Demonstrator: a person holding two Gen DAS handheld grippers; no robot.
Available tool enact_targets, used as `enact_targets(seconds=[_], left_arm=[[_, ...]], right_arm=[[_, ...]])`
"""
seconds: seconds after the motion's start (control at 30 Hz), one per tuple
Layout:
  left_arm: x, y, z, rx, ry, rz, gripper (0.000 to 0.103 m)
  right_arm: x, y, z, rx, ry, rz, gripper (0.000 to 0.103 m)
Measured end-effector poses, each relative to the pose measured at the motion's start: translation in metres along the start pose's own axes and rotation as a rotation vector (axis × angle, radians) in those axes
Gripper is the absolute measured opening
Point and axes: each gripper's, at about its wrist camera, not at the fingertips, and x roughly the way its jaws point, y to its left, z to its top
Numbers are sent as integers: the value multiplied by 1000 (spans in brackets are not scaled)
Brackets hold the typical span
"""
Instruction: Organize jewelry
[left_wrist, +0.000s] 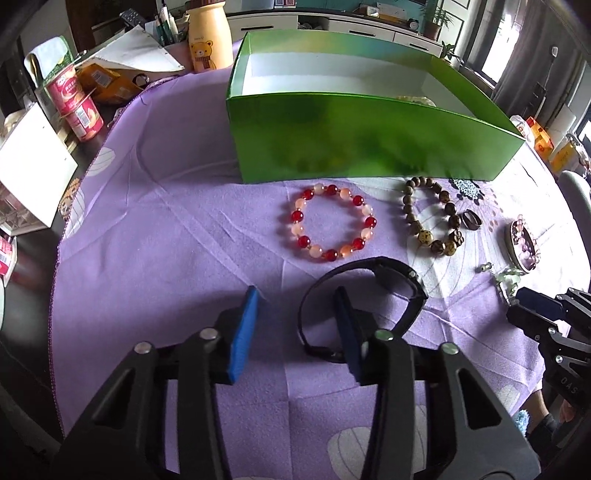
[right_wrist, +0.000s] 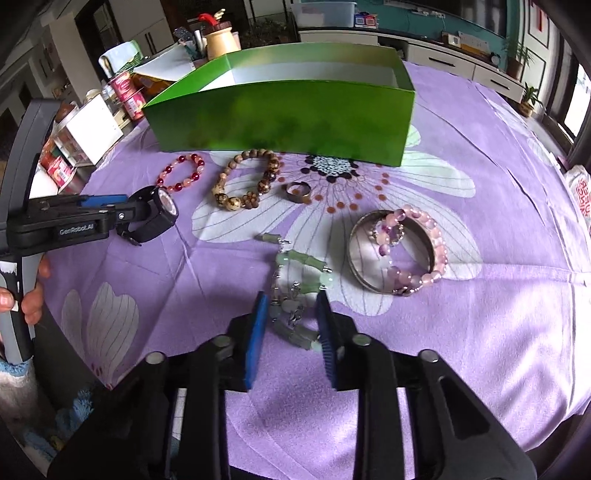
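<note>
A black watch (left_wrist: 399, 277) lies on the purple cloth (left_wrist: 166, 229). My left gripper (left_wrist: 295, 314) straddles one side of its strap; the right finger stands inside the loop, and a gap shows at the left pad, so it is open. A pale green stone bracelet (right_wrist: 299, 262) lies bunched between the blue pads of my right gripper (right_wrist: 291, 317), which stand close beside it without visibly pressing. Behind them lie a red-and-pink bead bracelet (left_wrist: 297, 216), a brown wooden bead bracelet (right_wrist: 225, 199) and a ring (right_wrist: 295, 192). The open green box (right_wrist: 280, 114) stands behind those.
A metal bangle (right_wrist: 354, 258) with pink bead bracelets (right_wrist: 439, 243) on it lies right of the green bracelet. Yogurt cups (left_wrist: 74, 99), a white carton (left_wrist: 33, 166) and a yellow bear bottle (left_wrist: 207, 37) crowd the table's left edge. A hand (right_wrist: 33, 291) holds the left gripper's handle.
</note>
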Motion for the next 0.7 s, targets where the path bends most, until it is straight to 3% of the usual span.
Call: enact_targets(seconds=[0.13, 0.2, 0.37, 0.7], left_arm=[[-2, -3, -2, 4, -16, -1, 14], [-4, -3, -3, -1, -18, -14, 7], [-8, 5, -2, -51, -27, -60, 6], [-27, 13, 7, -83, -66, -96, 6]], right_arm=[[-1, 4, -1, -10, -18, 0, 13], [-5, 1, 1, 11, -40, 29, 0], [-4, -4, 6, 48, -48, 38, 0], [-29, -13, 19, 113, -147, 98, 0]])
